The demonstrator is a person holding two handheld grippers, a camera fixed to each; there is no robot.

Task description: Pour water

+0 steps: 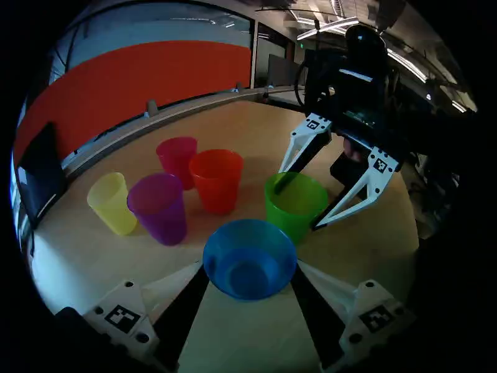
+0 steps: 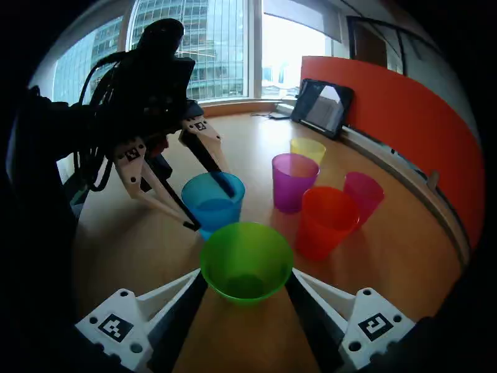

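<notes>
A blue cup (image 1: pixel 250 248) stands upright between my left gripper's (image 1: pixel 250 267) fingers, which press on its two sides. In the right gripper view the blue cup (image 2: pixel 213 196) appears to hold some water, and the left gripper (image 2: pixel 211 205) clasps it. A green cup (image 2: pixel 246 258) sits upright inside my right gripper (image 2: pixel 246 273), whose fingers are against both its sides. In the left gripper view the green cup (image 1: pixel 296 202) stands just behind the blue one, held by the right gripper (image 1: pixel 300 200). Both cups rest on the wooden table (image 2: pixel 385 261).
Beside the held cups stand an orange cup (image 1: pixel 216 180), a pink cup (image 1: pixel 177 158), a purple cup (image 1: pixel 158 208) and a yellow cup (image 1: pixel 112 202). A dark tablet (image 2: pixel 323 107) leans near the table's edge by an orange wall panel (image 2: pixel 404 99).
</notes>
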